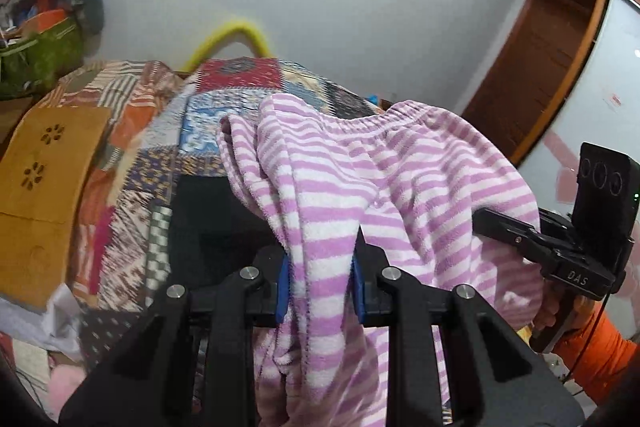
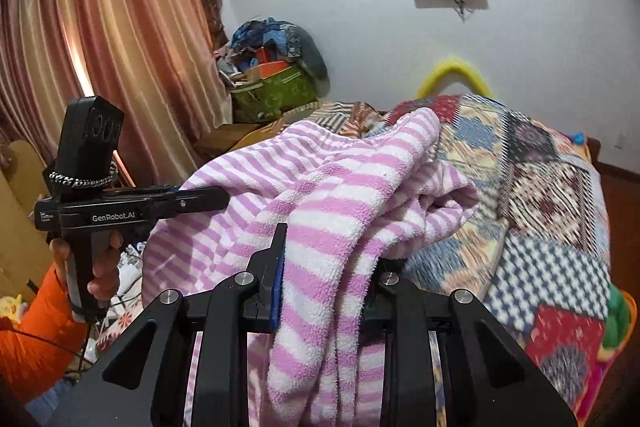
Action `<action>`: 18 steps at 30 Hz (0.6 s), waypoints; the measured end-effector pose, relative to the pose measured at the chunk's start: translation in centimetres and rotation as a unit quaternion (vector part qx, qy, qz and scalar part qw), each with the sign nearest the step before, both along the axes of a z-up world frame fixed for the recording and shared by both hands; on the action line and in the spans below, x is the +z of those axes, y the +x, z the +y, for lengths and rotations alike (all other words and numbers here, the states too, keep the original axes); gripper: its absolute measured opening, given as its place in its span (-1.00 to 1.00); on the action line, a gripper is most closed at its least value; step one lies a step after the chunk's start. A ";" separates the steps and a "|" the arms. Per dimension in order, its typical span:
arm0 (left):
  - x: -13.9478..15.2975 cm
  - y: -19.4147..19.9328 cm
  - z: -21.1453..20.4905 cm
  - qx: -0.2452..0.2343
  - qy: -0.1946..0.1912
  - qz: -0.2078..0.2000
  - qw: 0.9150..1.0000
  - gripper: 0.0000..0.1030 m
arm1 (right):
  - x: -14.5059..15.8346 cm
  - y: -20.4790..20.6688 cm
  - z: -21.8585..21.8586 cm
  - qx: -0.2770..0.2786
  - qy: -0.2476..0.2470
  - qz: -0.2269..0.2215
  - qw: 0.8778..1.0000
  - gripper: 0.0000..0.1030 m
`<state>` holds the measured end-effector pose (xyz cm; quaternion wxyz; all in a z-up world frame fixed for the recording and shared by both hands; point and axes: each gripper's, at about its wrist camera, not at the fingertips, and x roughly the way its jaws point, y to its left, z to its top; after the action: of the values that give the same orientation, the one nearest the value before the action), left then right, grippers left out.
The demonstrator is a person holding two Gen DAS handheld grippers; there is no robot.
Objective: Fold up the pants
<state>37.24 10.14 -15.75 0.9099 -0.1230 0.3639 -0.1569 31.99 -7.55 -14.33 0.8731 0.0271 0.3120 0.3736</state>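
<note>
The pants (image 1: 400,187), pink-and-white striped fleece, hang in the air between the 2 tools, above the bed (image 1: 160,155) with its patchwork quilt (image 2: 540,195). The left tool (image 1: 318,279) is narrow, its blue pads (image 1: 282,287) pinching a bunched fold of the pants, with loose fabric dropping below the fingers. The right tool (image 2: 328,279) is also narrow and clamps another bunched fold; its left pad (image 2: 278,291) shows, while cloth covers the other. The elastic waistband (image 1: 400,121) runs along the top edge of the lifted cloth. Each tool shows in the other's view, held by a hand (image 2: 102,263) with an orange sleeve (image 2: 36,339). By the far wall, beside the curtain (image 2: 100,59), a green bag (image 2: 276,93) is heaped with mixed items that spill above its rim; what they are cannot be told.
</note>
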 end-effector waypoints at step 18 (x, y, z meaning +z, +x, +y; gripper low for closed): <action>-10.3 15.3 7.8 0.047 0.039 0.084 0.995 -0.53 | -7.9 10.8 7.8 -0.043 -0.039 0.045 0.997 -0.56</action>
<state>52.49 17.89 -26.09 0.8866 -0.1167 0.4387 -0.0886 42.78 0.30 -22.21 0.8736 0.0230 0.3642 0.3219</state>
